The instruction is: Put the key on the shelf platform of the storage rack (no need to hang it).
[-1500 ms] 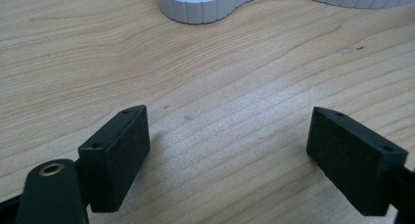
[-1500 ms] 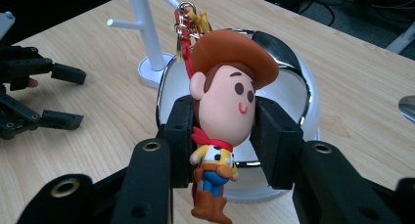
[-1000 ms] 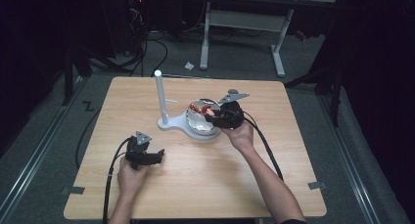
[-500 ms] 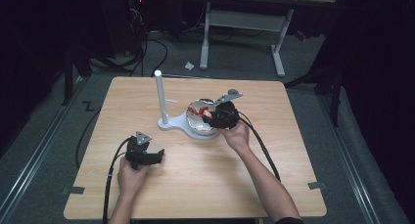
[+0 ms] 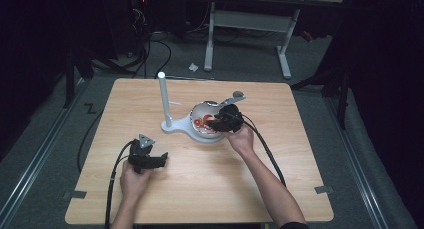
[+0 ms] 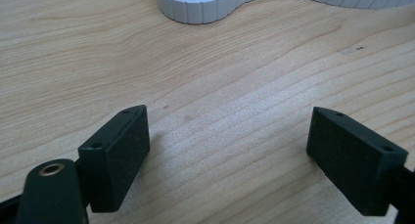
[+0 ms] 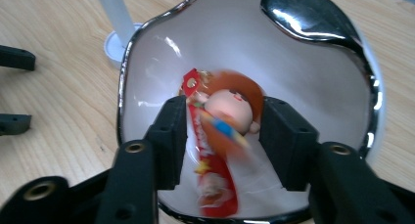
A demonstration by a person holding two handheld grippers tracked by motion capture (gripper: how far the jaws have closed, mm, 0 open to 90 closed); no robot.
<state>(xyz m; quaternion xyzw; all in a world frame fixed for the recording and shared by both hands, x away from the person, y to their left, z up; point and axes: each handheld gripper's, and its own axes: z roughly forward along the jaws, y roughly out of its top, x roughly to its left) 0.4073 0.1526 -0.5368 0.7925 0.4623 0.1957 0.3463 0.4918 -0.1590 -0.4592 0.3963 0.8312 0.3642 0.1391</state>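
the right gripper has moved into the shiny silver bowl, jaws now straddling a small orange-haired figurine, not yet clenched. the left gripper rests released on the wooden counter.

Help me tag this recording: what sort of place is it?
Probably a lab or recording room: a lone wooden table on grey carpet, cables across the floor, a height-adjustable desk behind, dark surroundings.

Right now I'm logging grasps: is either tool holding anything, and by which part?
Left tool: open over bare wood, nothing held. Right tool: jaws flank the orange-haired figurine's head inside the shiny silver bowl; whether they grip it cannot be told.
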